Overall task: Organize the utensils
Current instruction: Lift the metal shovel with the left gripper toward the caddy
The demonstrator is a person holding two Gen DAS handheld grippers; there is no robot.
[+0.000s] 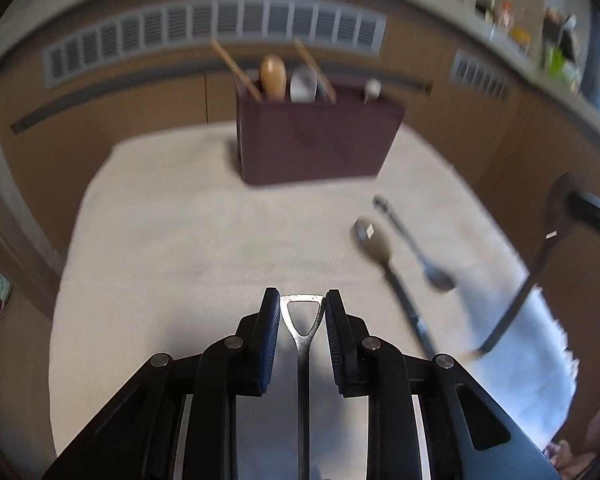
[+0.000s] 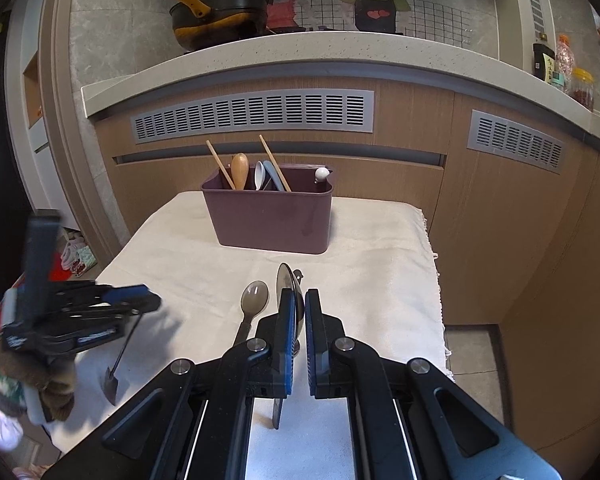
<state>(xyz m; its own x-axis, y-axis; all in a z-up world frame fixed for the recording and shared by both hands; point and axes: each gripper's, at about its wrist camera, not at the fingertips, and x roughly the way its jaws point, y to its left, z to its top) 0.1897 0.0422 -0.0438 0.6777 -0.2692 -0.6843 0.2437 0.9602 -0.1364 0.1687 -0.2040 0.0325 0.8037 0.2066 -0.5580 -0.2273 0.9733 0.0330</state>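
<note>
Cloth-covered table w/ maroon utensil bin at back; left gripper clamped on metal spatula handle, right gripper clamped on dark spoon.

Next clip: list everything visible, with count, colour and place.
Caddy: one, maroon, far end of cloth.
Chopsticks: two, wooden, in caddy.
Wooden spoon: one, tan, in caddy.
Grey spoon: one, translucent, on cloth.
Metal spoon: one, silver, beside it.
Cloth: one, cream, over table.
Pot: one, black-yellow, on counter.
Metal spatula: one, silver, in left tongs.
Dark spoon: one, brown, in right tongs.
</note>
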